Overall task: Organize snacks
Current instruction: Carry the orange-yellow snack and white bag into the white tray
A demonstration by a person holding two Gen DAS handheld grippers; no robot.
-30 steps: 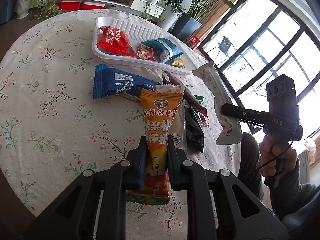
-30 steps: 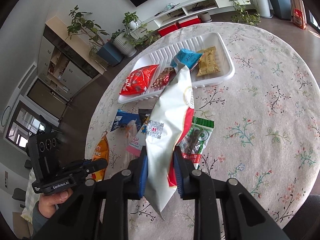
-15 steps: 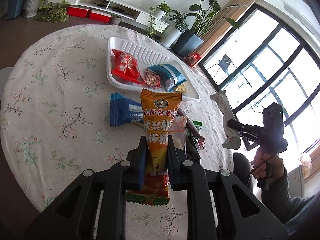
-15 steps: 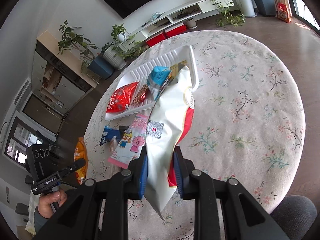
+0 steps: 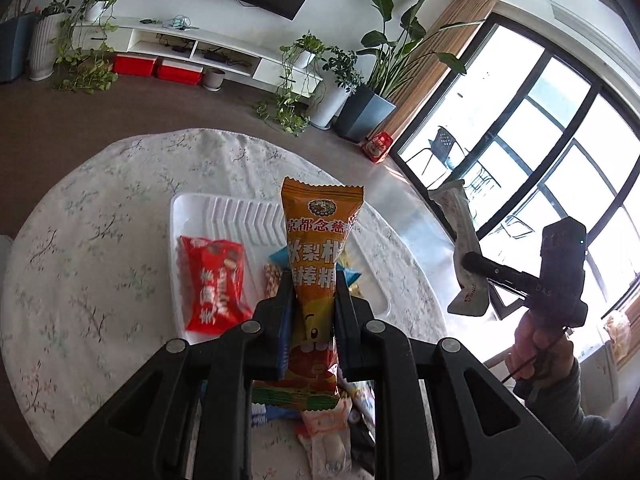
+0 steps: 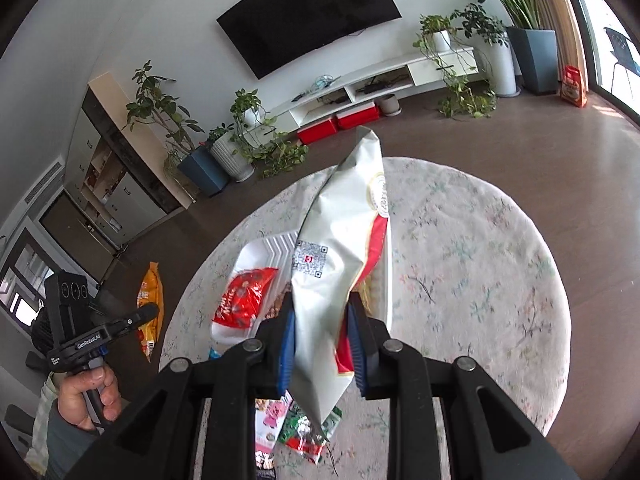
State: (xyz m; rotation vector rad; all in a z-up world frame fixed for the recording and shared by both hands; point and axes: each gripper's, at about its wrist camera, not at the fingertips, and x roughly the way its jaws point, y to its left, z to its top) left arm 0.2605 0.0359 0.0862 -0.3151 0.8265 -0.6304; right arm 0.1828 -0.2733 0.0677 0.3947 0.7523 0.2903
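Clearly both aloft above the round table under its pale floral cloth (image 5: 92,240). Left gripper (image 5: 314,280) clamped tight on an upright orange plastic snack packet with dark red Chinese lettering (image 5: 320,240), pinched across its lower half, top seam up, bottom edge hanging below the fingers (image 5: 286,300). Right gripper (image 6: 320,312) squeezed shut on a long white foil snack bag with a red stripe and a QR code (image 6: 344,248), gripped near its lower end, upper end leaning away toward the far wall. Down on the table, a white ribbed plastic tray (image 5: 224,216) holding a glossy red snack pouch (image 5: 212,284), plus a blue-edged packet mostly hidden behind the orange one. Nearer, beneath the grippers, a loose heap of other wrappers (image 6: 296,428) lying outside the tray.
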